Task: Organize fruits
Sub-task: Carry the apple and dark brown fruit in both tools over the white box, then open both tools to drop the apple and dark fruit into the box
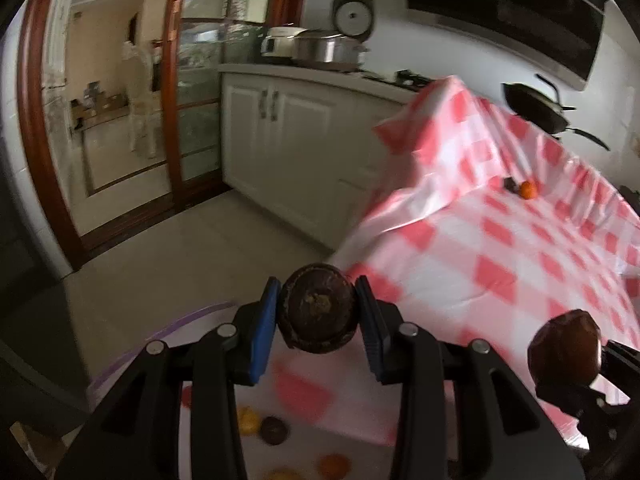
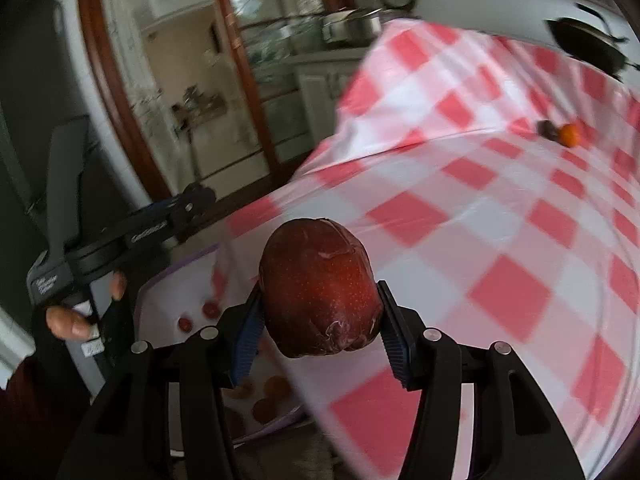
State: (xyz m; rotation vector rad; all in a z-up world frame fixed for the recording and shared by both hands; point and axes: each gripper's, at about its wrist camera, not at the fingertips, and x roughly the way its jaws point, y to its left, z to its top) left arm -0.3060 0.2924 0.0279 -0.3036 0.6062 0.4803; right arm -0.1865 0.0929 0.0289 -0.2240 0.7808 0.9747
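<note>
My left gripper (image 1: 318, 314) is shut on a dark brown round fruit (image 1: 318, 306), with a blue pad on each side of it. In the right wrist view, my right gripper (image 2: 320, 320) is shut on a dark red apple (image 2: 320, 284). That apple (image 1: 564, 346) also shows at the lower right of the left wrist view. Both fruits hang above the near corner of the table with the red-and-white checked cloth (image 2: 500, 208). Far across the cloth lie a small orange (image 1: 528, 190) and a dark fruit (image 1: 509, 183), touching. A hand (image 2: 68, 320) grips the left tool's handle.
Below the grippers sits a clear container with a purple rim (image 2: 192, 258), holding several small fruits: orange (image 2: 276, 386), red (image 2: 210, 310), yellow (image 1: 248, 420), dark (image 1: 274, 430). White cabinets (image 1: 288, 136), metal pots (image 1: 328, 46) and a black pan (image 1: 540, 108) stand behind the table.
</note>
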